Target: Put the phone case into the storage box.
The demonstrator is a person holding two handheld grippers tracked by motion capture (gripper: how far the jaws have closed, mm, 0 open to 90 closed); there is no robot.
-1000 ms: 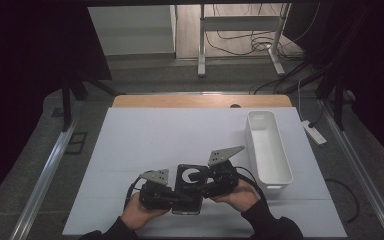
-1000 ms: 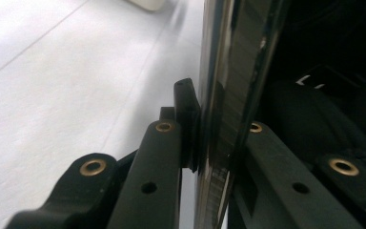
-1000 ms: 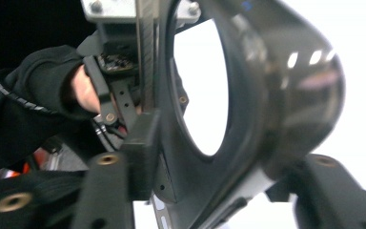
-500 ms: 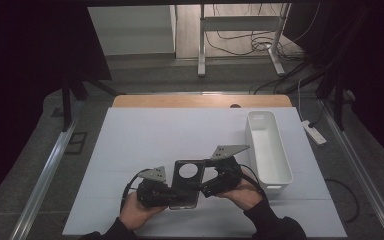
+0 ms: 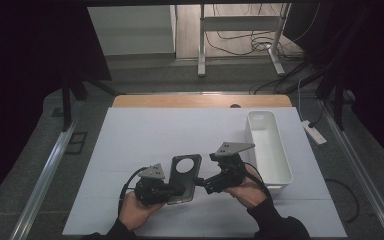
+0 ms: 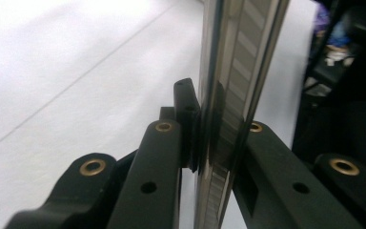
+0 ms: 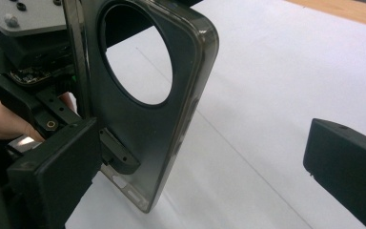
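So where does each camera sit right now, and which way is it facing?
High view: above the person's side, looking forward and down on the table; both hands, left gripper, right gripper.
Left gripper view: on the left gripper, along its jaws shut on the phone case.
Right gripper view: on the right gripper, jaws open, just been opening.
All three share the phone case.

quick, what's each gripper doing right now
left hand-held gripper: shut on the phone case
right hand-held gripper: open, jaws just opened, holding nothing
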